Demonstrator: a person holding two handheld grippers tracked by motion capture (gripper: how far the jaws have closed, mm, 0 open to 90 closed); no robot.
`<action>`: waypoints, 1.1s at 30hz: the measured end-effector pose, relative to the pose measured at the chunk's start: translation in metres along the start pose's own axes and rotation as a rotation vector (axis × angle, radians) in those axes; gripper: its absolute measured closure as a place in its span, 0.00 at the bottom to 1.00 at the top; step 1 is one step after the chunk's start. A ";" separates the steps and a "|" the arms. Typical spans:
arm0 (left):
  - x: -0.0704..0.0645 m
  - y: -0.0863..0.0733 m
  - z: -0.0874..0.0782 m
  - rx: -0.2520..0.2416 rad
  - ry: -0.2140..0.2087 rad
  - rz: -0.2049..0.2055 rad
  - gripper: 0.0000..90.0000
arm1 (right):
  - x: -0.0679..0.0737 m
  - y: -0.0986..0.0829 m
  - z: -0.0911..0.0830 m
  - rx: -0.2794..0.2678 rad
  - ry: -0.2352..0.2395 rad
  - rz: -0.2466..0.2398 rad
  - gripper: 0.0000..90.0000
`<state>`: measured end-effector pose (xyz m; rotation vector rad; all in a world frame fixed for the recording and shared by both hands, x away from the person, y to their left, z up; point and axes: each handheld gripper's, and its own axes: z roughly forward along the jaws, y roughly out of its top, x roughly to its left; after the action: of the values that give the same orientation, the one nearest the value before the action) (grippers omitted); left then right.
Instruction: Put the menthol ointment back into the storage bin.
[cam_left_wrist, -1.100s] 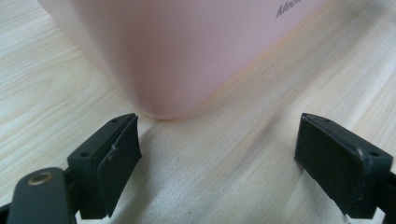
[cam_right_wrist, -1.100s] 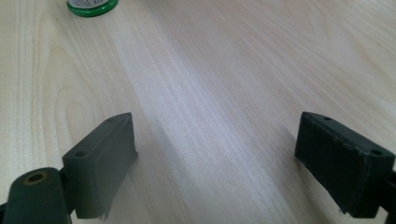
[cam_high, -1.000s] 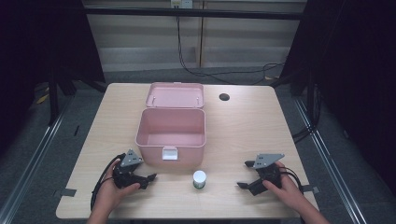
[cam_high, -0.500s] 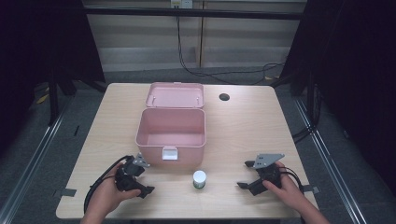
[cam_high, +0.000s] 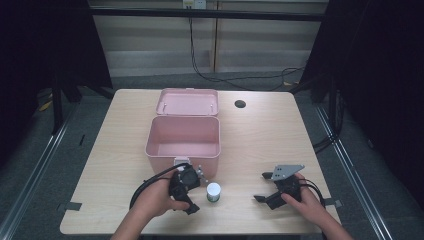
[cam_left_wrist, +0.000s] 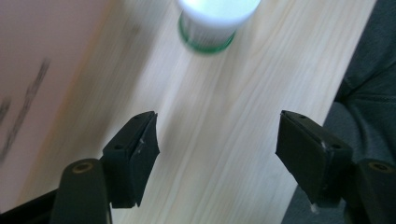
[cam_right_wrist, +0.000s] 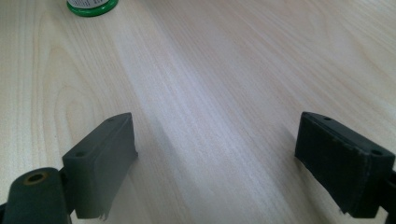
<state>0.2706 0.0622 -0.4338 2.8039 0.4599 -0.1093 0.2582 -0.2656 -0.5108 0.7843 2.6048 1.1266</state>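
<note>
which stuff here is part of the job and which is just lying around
In the job:
small white jar, green at its base, just ahead of the left gripper
open pink box, standing behind the jar
left gripper, jaws open, nearest the jar

Lying about:
dark round hole in the table
right gripper, open, off to the side
black cables behind the table

No lettering can be read anywhere. The small jar (cam_high: 213, 192) near the table's front edge has a green band that may carry print, but it's too blurred to tell.
</note>
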 end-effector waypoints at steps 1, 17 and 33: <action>-0.002 0.012 0.002 0.028 -0.001 0.017 0.34 | 0.000 0.000 0.000 0.000 0.000 0.001 0.13; -0.002 0.059 0.021 0.090 0.008 0.033 0.45 | 0.000 0.000 0.000 0.001 0.000 0.003 0.13; -0.002 0.075 0.002 0.137 -0.044 -0.031 0.56 | 0.000 0.000 0.000 -0.002 -0.001 0.002 0.13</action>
<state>0.2930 -0.0074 -0.4148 2.9218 0.5031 -0.2171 0.2582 -0.2655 -0.5109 0.7874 2.6015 1.1290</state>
